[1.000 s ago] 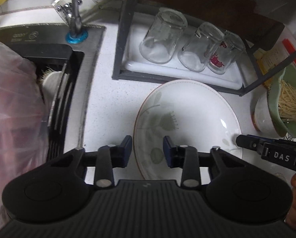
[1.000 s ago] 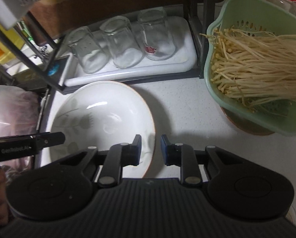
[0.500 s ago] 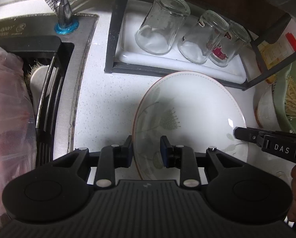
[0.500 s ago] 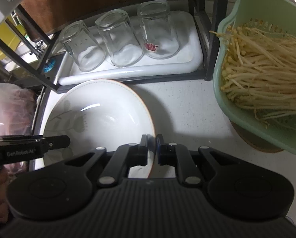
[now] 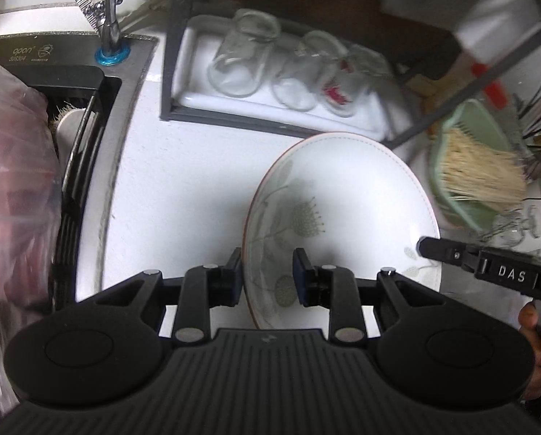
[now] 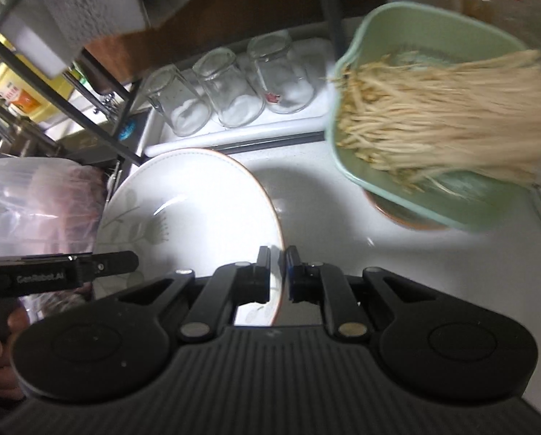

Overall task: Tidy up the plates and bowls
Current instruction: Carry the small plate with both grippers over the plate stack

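One round white glazed plate (image 5: 346,210), leaf-printed, gripped at opposite rims by left tongs (image 5: 267,277) and right tongs (image 6: 277,275). Three clear upturned glasses (image 5: 241,61) behind it.

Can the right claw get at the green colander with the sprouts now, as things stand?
Probably not yet. The right claw is shut on the rim of the white plate, which the left claw also straddles. The counter toward the green colander looks free, but the plate occupies it.

Left gripper (image 5: 267,272): angled steeply downward, jaws narrowed onto the plate (image 5: 343,217) rim at its left edge. Right gripper (image 6: 278,272): same steep pitch, jaws nearly together, pinching the opposite rim. A hand (image 5: 539,344) grips each handle.
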Demonstrator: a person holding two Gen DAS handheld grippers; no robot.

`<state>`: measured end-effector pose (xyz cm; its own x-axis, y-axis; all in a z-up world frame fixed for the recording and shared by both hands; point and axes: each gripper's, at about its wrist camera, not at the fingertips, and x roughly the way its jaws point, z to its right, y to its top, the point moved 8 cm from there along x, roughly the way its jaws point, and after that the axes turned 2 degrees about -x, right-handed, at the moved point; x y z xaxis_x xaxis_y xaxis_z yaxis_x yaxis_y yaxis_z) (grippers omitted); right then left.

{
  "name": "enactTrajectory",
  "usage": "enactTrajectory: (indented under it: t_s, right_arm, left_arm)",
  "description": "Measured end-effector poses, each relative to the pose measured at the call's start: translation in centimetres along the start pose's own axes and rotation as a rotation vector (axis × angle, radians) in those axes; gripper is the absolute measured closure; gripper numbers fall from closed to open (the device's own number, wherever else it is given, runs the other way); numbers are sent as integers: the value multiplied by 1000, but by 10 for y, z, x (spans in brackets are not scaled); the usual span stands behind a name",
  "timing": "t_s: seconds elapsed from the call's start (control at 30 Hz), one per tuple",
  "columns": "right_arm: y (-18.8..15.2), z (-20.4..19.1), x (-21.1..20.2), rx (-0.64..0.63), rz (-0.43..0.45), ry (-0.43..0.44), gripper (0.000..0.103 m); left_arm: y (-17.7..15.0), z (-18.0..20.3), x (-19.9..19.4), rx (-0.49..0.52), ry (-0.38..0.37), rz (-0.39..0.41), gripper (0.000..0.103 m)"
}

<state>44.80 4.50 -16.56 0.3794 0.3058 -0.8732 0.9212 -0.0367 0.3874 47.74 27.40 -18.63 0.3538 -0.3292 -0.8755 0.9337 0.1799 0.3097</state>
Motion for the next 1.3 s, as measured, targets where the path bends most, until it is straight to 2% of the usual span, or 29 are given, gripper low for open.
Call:
enactTrajectory:
  t_s: [0.23,0.4,0.5,0.7,0.9,1.1,1.3]
  right_arm:
    - [-15,22,-61,10,26,-10,92]
    - [-37,47,-86,20,40,-27,92]
    - [-54,63,-93,28,41,-42,92]
    - [-92,96,-95,52,41,-59,92]
    - [-122,116,-88,74,16,-63,92]
    - [-131,127,-84,70,-2,-91,92]
    - [-137,138,-79,84,-1,-100,92]
  left_arm:
    - [-20,56,-31,25,-13,21,71]
    - [-46,89,-32,48,-13,12,71]
    - [-66,103,-25,25,-28,-17,71]
    - [-103,121,-2,47,-26,-46,71]
    - [-128,131,17,81,28,-72,71]
    - [-143,141,26,131,67,-96,71]
    - [-151,144,35,116,64,-115,71]
